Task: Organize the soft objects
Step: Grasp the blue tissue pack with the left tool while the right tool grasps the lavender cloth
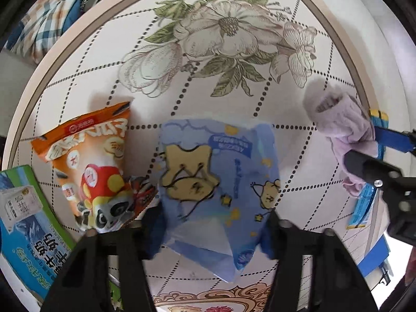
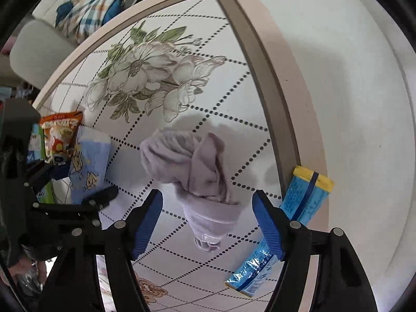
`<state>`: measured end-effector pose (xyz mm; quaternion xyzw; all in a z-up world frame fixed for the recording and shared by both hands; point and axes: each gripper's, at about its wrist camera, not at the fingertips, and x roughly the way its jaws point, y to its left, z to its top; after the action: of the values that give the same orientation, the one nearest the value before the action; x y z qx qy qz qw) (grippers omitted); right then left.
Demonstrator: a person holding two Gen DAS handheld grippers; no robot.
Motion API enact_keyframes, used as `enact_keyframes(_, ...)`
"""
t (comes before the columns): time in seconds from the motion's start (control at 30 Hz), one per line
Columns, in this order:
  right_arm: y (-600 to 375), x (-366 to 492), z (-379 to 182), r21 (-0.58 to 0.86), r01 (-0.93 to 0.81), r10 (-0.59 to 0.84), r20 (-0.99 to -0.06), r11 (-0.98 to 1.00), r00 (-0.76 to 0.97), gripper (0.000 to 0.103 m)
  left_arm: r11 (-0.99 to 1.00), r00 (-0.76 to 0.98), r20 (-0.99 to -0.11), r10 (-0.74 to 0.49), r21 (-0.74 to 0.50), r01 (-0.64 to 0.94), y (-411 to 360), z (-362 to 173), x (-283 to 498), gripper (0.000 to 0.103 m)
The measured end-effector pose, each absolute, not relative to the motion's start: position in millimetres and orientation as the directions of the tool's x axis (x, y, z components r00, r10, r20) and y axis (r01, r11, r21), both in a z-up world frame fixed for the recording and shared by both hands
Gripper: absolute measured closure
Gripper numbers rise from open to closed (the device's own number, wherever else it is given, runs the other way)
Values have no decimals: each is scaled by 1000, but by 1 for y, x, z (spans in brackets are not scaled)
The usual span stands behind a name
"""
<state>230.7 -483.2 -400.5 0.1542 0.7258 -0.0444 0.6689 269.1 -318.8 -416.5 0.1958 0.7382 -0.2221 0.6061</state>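
The blue pack [image 1: 218,182] is gripped between the fingers of the left gripper [image 1: 213,223], beside the orange bag [image 1: 91,166] on the floral table [image 1: 234,78]. The right gripper [image 2: 208,221] is held spread, its blue pads [image 2: 147,223] on either side of the lilac cloth [image 2: 195,171] without touching it. A blue sachet [image 2: 283,223] lies just right of it.
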Motion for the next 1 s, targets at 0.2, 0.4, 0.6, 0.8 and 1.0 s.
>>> enact_keyframes(0.2, -455, 242, -413, 105, 286, 126, -990, 953, -58, 64, 850, -144, -989, -19, -92, 518, -286, -392, 265, 61)
enact_keyframes(0.4, -453, 230, -391, 164, 346, 179, -984, 924, -13, 66, 882, -79, -993, -91, -117, 457, -242, -345, 244, 62)
enact_keyframes(0.6, -412, 214, -327, 311, 323, 295, -950, 894, 100, 66, 911, 19, -990, -143, -124, 394, -190, -273, 225, 62)
enact_keyframes(0.8, -315, 196, -265, 406, 201, 380, -912, 892, 157, 66, 946, 128, -984, -123, -77, 313, -95, -201, 204, 61)
enact_keyframes(1.0, -198, 190, -230, 450, 78, 435, -887, 890, 152, 66, 978, 149, -985, -85, -54, 202, 0, -202, 205, 61)
